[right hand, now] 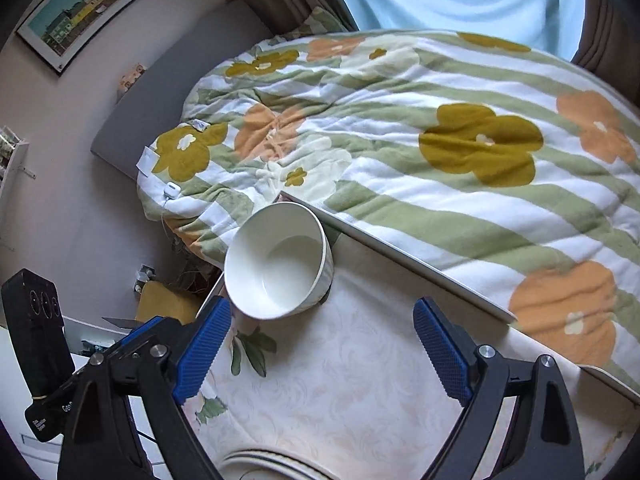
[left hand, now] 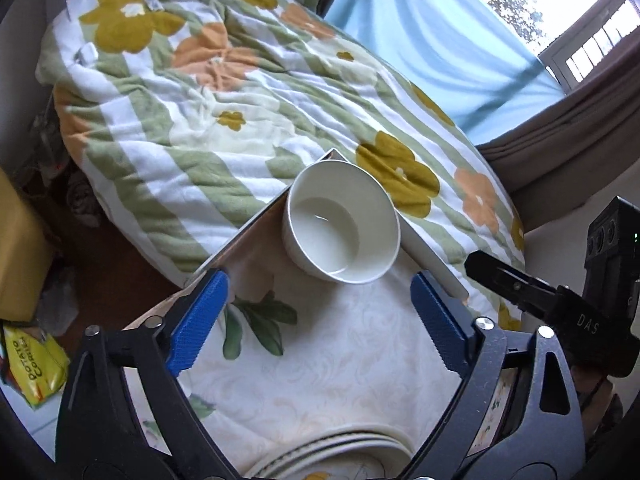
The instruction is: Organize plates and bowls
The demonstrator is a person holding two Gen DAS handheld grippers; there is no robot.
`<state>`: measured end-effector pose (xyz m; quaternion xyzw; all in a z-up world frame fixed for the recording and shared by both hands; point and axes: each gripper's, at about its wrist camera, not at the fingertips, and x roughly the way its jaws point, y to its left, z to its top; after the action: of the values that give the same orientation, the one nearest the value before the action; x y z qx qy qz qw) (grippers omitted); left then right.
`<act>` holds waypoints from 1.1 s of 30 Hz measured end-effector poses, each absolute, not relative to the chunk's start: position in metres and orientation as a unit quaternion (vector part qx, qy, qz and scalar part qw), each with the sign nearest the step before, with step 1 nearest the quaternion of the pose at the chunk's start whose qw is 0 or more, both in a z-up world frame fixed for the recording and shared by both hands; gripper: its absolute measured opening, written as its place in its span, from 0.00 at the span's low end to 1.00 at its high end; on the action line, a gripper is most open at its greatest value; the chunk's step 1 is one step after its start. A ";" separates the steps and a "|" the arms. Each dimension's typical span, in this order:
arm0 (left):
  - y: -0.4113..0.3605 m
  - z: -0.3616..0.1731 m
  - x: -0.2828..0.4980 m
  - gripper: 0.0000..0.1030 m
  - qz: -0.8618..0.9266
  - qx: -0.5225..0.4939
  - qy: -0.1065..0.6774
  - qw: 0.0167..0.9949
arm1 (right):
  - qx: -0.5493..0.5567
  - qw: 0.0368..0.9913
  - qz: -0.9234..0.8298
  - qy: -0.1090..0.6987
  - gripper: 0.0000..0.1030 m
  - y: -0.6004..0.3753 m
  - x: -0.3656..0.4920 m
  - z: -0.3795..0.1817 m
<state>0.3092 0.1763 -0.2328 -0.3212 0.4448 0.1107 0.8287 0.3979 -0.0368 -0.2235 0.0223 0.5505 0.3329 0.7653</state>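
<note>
A small table [left hand: 320, 360], covered in a pale cloth with leaf prints, stands against the bed [left hand: 180, 120]. A white bowl [left hand: 342, 222] sits upright at its far corner, and stacked plates [left hand: 344, 454] lie at the near edge.

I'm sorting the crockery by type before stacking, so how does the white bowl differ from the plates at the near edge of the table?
The white bowl is deep with tall sides; the plates are flat and shallow. The bowl stands alone near the table's far corner; the plates sit stacked at the near edge. The bowl is plain white inside; the plates carry a dark rim line and some printed pattern. Both rest on the floral tablecloth, untouched by either gripper, and both look empty.
</note>
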 end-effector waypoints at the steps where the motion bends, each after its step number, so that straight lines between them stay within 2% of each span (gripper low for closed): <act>1: 0.182 -0.244 0.319 0.75 0.104 -0.331 0.449 0.823 | 0.021 0.761 0.331 0.557 0.88 -0.029 0.403 -0.234; 2: 0.186 -0.256 0.328 0.68 0.098 -0.341 0.455 0.816 | 0.017 0.757 0.328 0.565 0.86 -0.021 0.407 -0.244; 4: 0.192 -0.274 0.340 0.60 0.090 -0.354 0.466 0.806 | 0.022 0.746 0.327 0.580 0.71 -0.010 0.415 -0.261; 6: 0.195 -0.287 0.350 0.52 0.086 -0.355 0.476 0.800 | 0.034 0.734 0.327 0.594 0.63 -0.001 0.422 -0.276; 11: 0.195 -0.301 0.364 0.32 0.080 -0.330 0.488 0.804 | 0.043 0.728 0.325 0.603 0.50 0.013 0.433 -0.292; 13: 0.194 -0.304 0.366 0.26 0.079 -0.321 0.490 0.807 | 0.044 0.725 0.327 0.604 0.38 0.017 0.435 -0.296; 16: 0.195 -0.304 0.366 0.26 0.081 -0.315 0.487 0.811 | 0.037 0.723 0.331 0.605 0.18 0.021 0.436 -0.300; 24: 0.188 -0.291 0.365 0.26 0.082 -0.282 0.481 0.826 | 0.041 0.736 0.333 0.588 0.17 0.017 0.431 -0.294; 33: 0.149 -0.217 0.336 0.26 0.074 -0.226 0.439 0.866 | 0.083 0.754 0.350 0.549 0.17 -0.024 0.396 -0.240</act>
<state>0.3359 0.1493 -0.2166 -0.2261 0.4394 0.0744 0.8662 0.3964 -0.0238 -0.2399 0.0829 0.5492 0.3497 0.7545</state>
